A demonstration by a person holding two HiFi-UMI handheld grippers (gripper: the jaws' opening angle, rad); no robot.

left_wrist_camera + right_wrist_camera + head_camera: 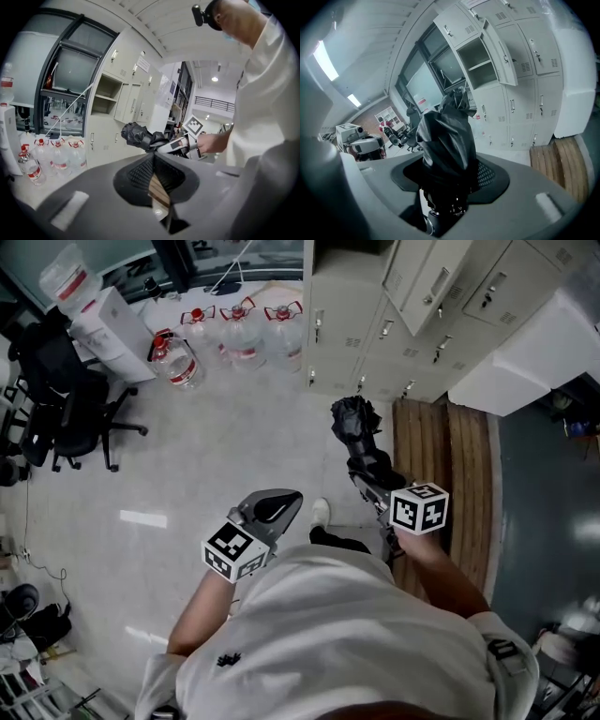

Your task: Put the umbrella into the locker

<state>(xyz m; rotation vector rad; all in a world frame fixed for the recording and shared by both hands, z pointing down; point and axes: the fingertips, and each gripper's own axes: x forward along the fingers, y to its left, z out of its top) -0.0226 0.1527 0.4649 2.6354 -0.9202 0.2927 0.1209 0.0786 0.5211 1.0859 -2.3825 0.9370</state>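
Observation:
A folded black umbrella (354, 425) sticks forward out of my right gripper (368, 472), which is shut on it. In the right gripper view the umbrella (446, 139) rises between the jaws of the right gripper (445, 190) and hides their tips. It points toward the beige lockers (375, 343), where one upper locker (480, 61) stands open with a shelf inside and its door (427, 285) swung out. My left gripper (273, 507) hangs lower left over the floor, shut with nothing in it. From the left gripper (157, 174) I see the umbrella (138, 135) ahead.
Several large water jugs (242, 330) stand on the floor left of the lockers. A black office chair (64, 407) is at the far left. A wooden slatted bench (444, 474) lies at the right below a white block (525, 362). The person's shoe (321, 512) is between the grippers.

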